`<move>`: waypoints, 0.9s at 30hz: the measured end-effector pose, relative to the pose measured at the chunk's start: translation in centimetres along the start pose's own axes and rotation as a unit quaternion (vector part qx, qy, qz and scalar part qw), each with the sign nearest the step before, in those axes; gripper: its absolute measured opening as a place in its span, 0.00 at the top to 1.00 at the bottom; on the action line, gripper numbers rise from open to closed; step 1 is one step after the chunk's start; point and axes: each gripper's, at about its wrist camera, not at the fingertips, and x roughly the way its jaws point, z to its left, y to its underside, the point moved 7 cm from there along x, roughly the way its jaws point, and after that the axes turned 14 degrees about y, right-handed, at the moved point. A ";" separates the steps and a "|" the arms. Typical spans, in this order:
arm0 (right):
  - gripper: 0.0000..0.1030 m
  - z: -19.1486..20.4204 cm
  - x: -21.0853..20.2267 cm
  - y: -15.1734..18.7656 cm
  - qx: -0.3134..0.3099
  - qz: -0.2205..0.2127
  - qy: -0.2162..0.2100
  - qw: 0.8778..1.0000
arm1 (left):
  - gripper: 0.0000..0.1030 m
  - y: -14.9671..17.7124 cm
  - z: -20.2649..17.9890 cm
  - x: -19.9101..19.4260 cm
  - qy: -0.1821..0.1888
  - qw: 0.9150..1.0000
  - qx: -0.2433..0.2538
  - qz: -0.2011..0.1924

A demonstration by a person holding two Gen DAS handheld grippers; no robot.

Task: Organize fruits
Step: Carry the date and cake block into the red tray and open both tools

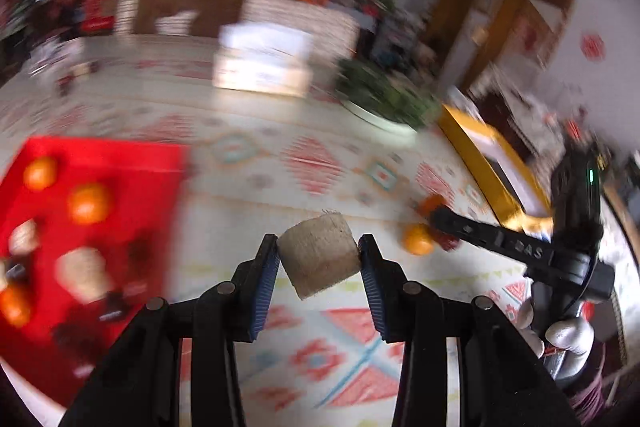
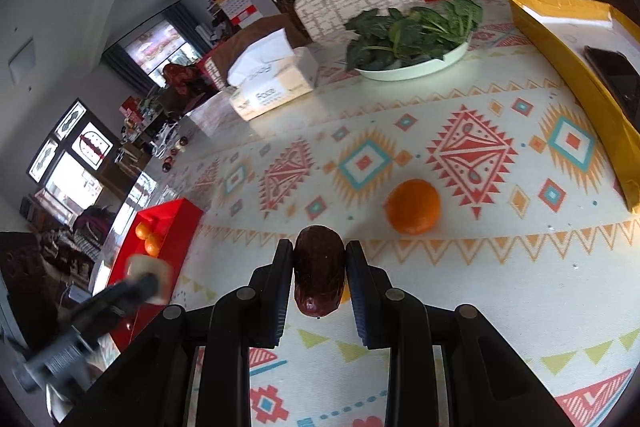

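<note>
The left gripper (image 1: pixel 319 259) is clamped on a tan, rough-skinned fruit (image 1: pixel 318 257), held above the patterned bench (image 2: pixel 400 131) beside the red tray (image 1: pixel 100 167). The right gripper (image 2: pixel 320 267) is clamped on a dark red date (image 2: pixel 320 269), with a loose orange (image 2: pixel 413 207) lying just beyond it.

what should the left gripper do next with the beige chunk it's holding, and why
Probably carry it left and over the red tray. The left gripper already pinches the beige chunk clear of the tablecloth, and similar pale pieces and oranges lie in that tray, so it looks like the drop spot.
</note>
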 end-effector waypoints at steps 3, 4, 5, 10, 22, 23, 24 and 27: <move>0.71 1.3 -0.1 0.5 -0.009 -0.002 0.000 1.000 | 0.61 0.2 4.5 -4.1 -0.034 0.998 -0.044 -0.032; 0.71 1.9 -0.2 0.6 -0.016 -0.004 0.005 1.000 | 0.61 0.4 6.2 -5.4 -0.063 0.996 -0.052 -0.040; 0.71 2.4 -0.4 0.7 -0.022 -0.006 0.007 1.000 | 0.61 0.7 7.6 -6.5 -0.085 0.994 -0.058 -0.046; 0.71 7.0 -1.0 1.8 -0.036 0.009 -0.031 0.999 | 0.61 2.3 13.2 -10.1 -0.135 0.984 -0.103 -0.062; 0.71 23.1 2.5 5.3 -0.162 0.068 -0.072 0.982 | 0.60 4.3 16.0 -11.7 -0.179 0.979 -0.077 -0.056; 0.71 24.1 3.1 5.4 -0.170 0.071 -0.069 0.980 | 0.57 4.3 16.0 -11.8 -0.168 0.981 -0.081 -0.058; 0.71 24.8 3.5 5.6 -0.176 0.074 -0.067 0.979 | 0.54 4.3 16.1 -12.1 -0.153 0.982 -0.089 -0.064; 0.71 27.2 5.1 6.0 -0.194 0.084 -0.063 0.975 | 0.46 4.1 16.6 -13.7 -0.144 0.981 -0.099 -0.088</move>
